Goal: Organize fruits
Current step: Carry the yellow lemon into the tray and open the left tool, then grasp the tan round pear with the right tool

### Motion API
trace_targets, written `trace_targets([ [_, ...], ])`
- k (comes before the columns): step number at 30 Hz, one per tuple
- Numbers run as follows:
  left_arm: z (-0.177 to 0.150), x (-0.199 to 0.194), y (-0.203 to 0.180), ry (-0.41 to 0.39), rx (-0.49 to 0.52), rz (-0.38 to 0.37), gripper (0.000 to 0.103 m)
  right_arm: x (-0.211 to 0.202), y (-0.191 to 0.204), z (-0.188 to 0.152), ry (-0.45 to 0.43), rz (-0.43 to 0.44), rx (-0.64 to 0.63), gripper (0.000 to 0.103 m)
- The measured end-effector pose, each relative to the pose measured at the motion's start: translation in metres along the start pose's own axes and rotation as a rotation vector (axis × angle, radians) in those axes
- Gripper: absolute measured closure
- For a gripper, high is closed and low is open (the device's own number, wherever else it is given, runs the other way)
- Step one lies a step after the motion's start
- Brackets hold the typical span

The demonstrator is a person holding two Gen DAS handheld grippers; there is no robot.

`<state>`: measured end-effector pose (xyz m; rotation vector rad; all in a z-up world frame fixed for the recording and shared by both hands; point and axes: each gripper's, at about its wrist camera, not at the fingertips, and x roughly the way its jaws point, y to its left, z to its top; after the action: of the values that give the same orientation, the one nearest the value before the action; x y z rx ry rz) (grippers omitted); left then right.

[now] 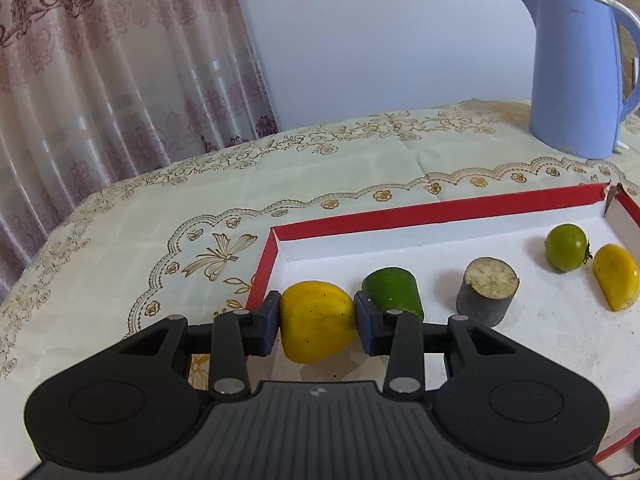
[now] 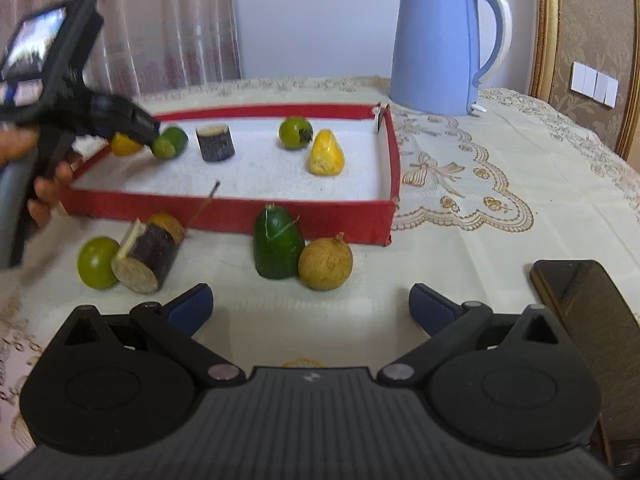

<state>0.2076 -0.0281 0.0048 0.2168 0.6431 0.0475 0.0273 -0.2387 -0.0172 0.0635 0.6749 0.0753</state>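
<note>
My left gripper is shut on a yellow fruit piece at the left end of the red-rimmed white tray. In the tray lie a green piece, a dark cane stub, a round green fruit and another yellow piece. My right gripper is open and empty over the cloth in front of the tray. Before it lie a dark green piece, a brown round fruit, a cane stub, a green fruit and an orange fruit.
A blue kettle stands behind the tray at the back right. A dark phone lies at the right near my right gripper. The left gripper and the hand holding it show in the right wrist view. A curtain hangs behind the table.
</note>
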Motion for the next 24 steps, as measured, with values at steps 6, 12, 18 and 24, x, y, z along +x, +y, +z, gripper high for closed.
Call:
trace_targets([
  [6,-0.002,0.002,0.008,0.021,-0.028,-0.019,0.063,-0.023,-0.003,0.007,-0.103,-0.048,-0.091,0.0],
  [12,-0.003,-0.021,0.012,-0.048,-0.028,0.026,0.031,-0.019,-0.016,0.009,-0.073,-0.034,-0.077,0.002],
  [18,-0.013,-0.06,0.021,-0.096,-0.064,0.1,0.022,-0.011,-0.021,0.01,-0.051,-0.011,-0.106,0.03],
  [24,-0.034,-0.09,0.034,-0.112,-0.176,0.102,0.02,0.0,-0.022,0.015,-0.009,0.061,-0.142,0.05],
])
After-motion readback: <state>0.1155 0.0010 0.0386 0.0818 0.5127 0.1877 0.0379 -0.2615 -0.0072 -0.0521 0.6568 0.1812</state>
